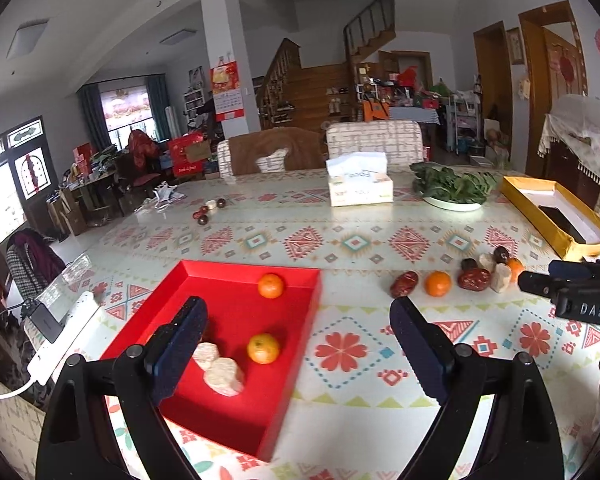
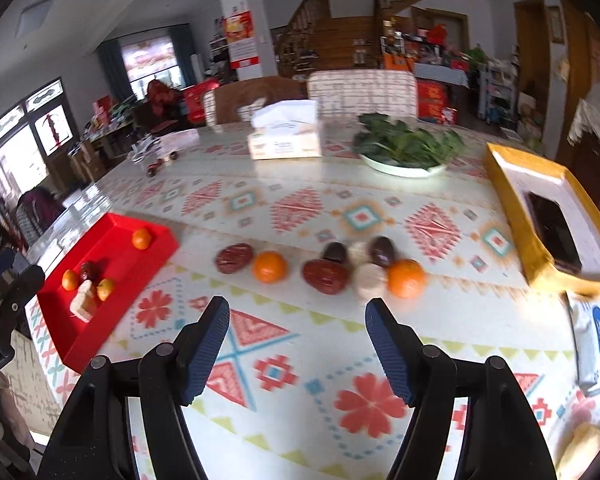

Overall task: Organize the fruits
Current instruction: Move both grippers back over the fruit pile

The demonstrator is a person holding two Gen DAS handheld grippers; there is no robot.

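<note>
red tray (image 1: 204,276): long axis runs lower-right to upper-left
left gripper (image 1: 300,344): jaws wide apart, empty, over tray's edge
right gripper (image 2: 298,344): spread open, facing the slightly blurry fruit row (image 2: 324,268), maybe dates

tray (image 1: 236,432) left, fruits (image 2: 324,268) right – tablecloth (image 2: 260,208) beneath

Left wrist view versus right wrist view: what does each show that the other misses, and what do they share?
Only the left wrist view shows the white power strip beside the red tray's left edge.

Only the right wrist view shows the white packet with a blue circle at the right, and a dark date and a third orange inside the tray.

Both show the red tray, the loose row of oranges and dates on the patterned tablecloth, the tissue box, the plate of greens and the yellow box. Both tongs are open and empty.
</note>
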